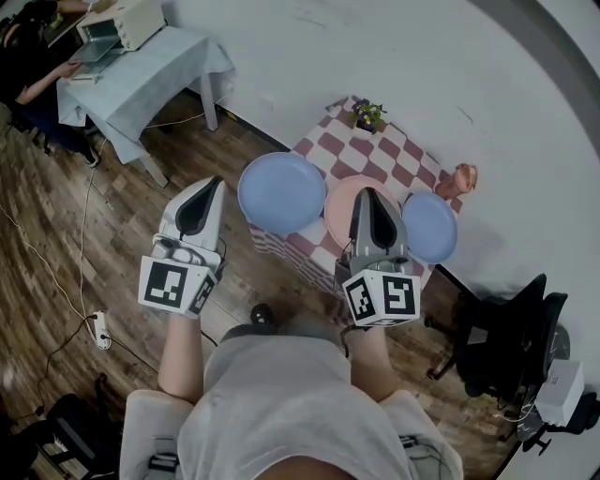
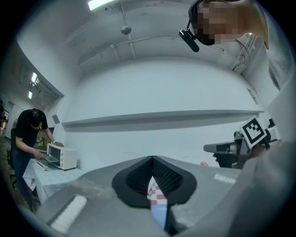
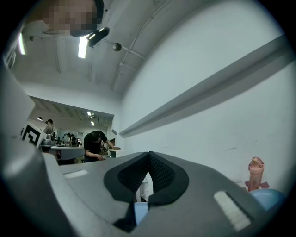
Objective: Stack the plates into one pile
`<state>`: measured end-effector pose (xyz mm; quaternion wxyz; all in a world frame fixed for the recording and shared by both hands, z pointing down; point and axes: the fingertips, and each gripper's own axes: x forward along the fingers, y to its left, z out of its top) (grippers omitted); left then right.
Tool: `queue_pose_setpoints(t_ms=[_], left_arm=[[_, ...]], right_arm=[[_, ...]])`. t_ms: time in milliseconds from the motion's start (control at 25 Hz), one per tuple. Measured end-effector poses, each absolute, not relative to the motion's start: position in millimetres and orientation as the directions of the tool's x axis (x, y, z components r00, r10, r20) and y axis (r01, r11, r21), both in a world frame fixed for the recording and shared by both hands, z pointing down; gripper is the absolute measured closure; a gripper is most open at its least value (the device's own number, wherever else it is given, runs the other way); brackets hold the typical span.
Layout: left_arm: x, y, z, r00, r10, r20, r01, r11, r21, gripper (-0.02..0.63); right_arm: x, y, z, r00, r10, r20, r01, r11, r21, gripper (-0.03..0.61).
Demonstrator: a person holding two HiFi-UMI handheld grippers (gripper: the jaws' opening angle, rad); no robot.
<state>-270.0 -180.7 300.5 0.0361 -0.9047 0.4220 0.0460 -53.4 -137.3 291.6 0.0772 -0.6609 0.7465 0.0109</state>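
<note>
Three plates lie side by side on a small table with a red-and-white checked cloth (image 1: 394,155): a large blue plate (image 1: 281,192) at the left, a pink plate (image 1: 339,202) in the middle, a smaller blue plate (image 1: 429,227) at the right. My left gripper (image 1: 216,184) hovers left of the large blue plate, shut and empty. Over the pink plate, and hiding part of it, my right gripper (image 1: 367,194) is shut with nothing in it. In the left gripper view the jaws (image 2: 151,160) meet, with a sliver of cloth and blue plate (image 2: 158,215) below. The right gripper's jaws (image 3: 148,154) meet too.
A small potted plant (image 1: 367,114) and a pink bottle (image 1: 462,178) stand at the table's far side by the white wall. A black office chair (image 1: 506,342) is at the right. Another table with a toaster oven (image 1: 122,21) and a person are at the far left. A power strip (image 1: 101,330) lies on the wooden floor.
</note>
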Motion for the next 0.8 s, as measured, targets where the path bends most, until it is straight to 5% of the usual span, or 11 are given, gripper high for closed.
queue_pose_setpoints(t_ms=[360, 800], left_arm=[[-258, -232, 384, 0.687, -0.721, 0.094, -0.727, -0.682, 0.083, 0.611], [-261, -300, 500, 0.654, -0.650, 0.387, -0.747, -0.633, 0.201, 0.609]], right_arm=[[-52, -179, 387, -0.078, -0.977, 0.201, -0.972, 0.029, -0.234, 0.576], [-48, -196, 547, -0.161, -0.804, 0.572, -0.865, -0.165, -0.474, 0.542]])
